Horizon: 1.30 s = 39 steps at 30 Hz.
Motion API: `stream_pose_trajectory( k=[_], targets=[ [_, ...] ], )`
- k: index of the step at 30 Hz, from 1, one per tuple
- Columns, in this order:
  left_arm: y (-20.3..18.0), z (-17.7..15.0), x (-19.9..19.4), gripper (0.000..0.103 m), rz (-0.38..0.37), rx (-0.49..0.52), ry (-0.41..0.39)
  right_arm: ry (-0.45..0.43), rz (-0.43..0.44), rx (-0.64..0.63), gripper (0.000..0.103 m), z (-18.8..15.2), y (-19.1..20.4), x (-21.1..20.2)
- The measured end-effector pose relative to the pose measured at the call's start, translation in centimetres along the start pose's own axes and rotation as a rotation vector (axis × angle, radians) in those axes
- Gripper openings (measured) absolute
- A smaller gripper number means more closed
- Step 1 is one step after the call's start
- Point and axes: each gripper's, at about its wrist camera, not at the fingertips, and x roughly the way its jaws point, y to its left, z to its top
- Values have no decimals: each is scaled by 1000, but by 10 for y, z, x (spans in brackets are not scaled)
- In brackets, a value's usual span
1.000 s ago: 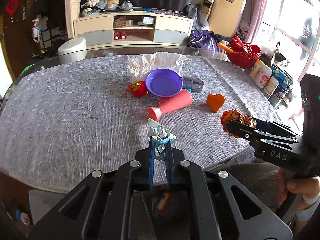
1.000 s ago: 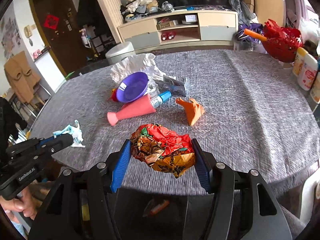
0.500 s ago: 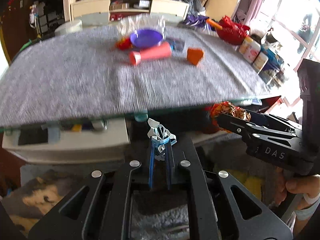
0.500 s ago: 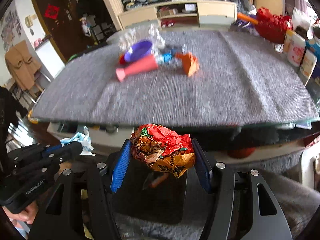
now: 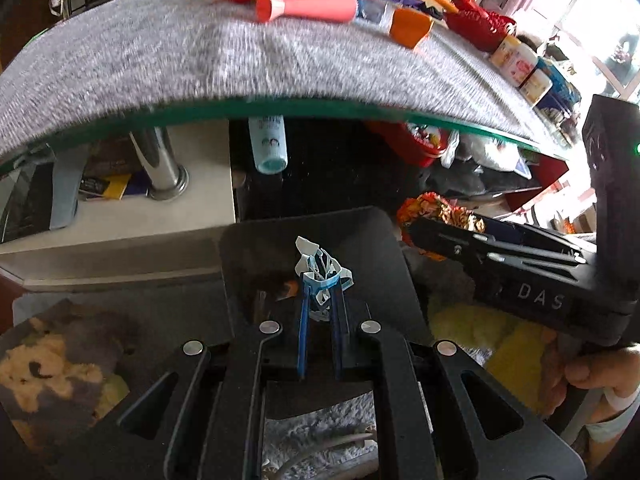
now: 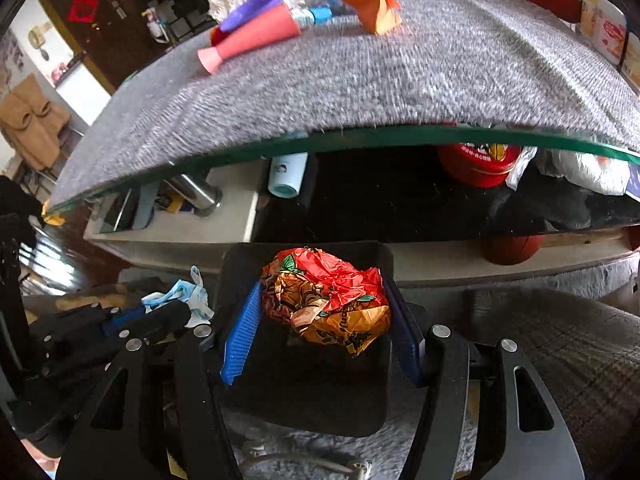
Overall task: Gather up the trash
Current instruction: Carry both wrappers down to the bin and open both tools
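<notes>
Scraps of crumpled white-and-blue paper (image 5: 320,270) sit pinched at the tips of the left gripper (image 5: 321,280), whose blue-padded fingers are nearly together around it. Directly beneath and ahead of those tips lies a black bin (image 5: 384,240) with its mouth open upward. Off to this gripper's right, the right gripper (image 6: 324,304) is spread fairly wide, its ribbed blue pads (image 6: 242,332) pressing both sides of a crumpled red-and-orange wrapper (image 6: 328,300); the same black bin (image 6: 308,392) lies below that wrapper too. Ahead of and above both grippers runs the glass edge of a table covered with grey cloth (image 6: 360,80). Farther out on the cloth lie a pink cup (image 6: 256,38) on its side, a purple bowl (image 6: 252,6) and an orange paper piece (image 6: 372,4).
</notes>
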Motion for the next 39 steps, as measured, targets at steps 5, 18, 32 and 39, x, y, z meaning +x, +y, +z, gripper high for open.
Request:
stream_pose_trajectory(
  k=[5, 18, 32, 39],
  targets=[
    [-2, -2, 8, 14, -3, 4, 24, 12, -9, -20, 63, 0, 4, 6],
    [5, 3, 0, 49, 30, -10, 1, 1, -17, 9, 79, 5, -2, 1],
    [8, 19, -31, 85, 79, -10, -68, -80, -106, -20, 97, 23, 1, -23],
    [9, 48, -68, 94, 85, -22, -147, -146, -72, -6, 97, 52, 0, -55]
  ],
)
